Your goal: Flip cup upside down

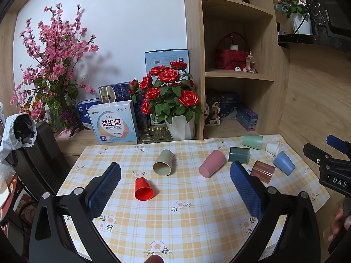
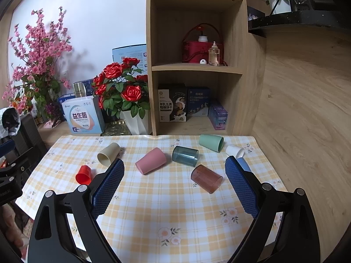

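Note:
Several cups lie on their sides on the yellow checked tablecloth: red, beige, pink, dark teal, clear brown, blue, green and small white. My left gripper is open and empty above the cloth, with the red and beige cups between its fingers. My right gripper is open and empty, with the pink, teal and brown cups ahead between its fingers. The right gripper also shows at the left wrist view's right edge.
A white pot of red roses, boxes and pink blossoms stand behind the table. A wooden shelf unit rises at the back. A wooden wall borders the right. A dark chair stands at left.

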The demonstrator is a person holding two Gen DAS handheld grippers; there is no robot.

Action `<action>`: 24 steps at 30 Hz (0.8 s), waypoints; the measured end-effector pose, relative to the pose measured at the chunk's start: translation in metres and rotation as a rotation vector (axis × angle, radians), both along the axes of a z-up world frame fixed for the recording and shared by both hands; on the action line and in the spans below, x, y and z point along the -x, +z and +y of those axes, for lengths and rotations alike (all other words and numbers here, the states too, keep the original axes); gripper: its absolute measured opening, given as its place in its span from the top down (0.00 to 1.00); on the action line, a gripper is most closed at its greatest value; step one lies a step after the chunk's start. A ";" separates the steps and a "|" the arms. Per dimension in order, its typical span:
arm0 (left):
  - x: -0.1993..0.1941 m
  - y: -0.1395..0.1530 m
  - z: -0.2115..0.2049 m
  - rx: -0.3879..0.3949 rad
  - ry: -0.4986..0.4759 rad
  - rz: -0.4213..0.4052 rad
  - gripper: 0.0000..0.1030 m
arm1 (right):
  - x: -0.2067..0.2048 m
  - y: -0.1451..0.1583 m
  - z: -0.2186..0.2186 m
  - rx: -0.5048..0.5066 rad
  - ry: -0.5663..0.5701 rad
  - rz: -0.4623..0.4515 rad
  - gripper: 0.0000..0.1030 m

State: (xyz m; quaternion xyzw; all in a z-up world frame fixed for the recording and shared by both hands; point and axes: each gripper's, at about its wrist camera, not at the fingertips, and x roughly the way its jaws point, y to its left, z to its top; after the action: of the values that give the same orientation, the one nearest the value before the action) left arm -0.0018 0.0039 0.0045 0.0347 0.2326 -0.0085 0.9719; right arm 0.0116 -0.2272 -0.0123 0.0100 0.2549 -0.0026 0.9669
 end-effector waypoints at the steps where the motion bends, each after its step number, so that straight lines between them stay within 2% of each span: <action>1: 0.000 0.000 0.000 0.001 0.000 0.000 0.06 | 0.000 0.000 -0.001 0.000 0.000 0.000 0.13; 24: 0.000 0.000 0.002 0.004 -0.001 0.000 0.06 | -0.005 0.002 -0.006 0.002 -0.001 0.001 0.13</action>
State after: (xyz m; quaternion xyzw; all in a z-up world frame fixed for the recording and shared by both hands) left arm -0.0018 0.0060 0.0041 0.0327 0.2328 -0.0097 0.9719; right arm 0.0163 -0.2336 -0.0098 0.0089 0.2555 -0.0034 0.9668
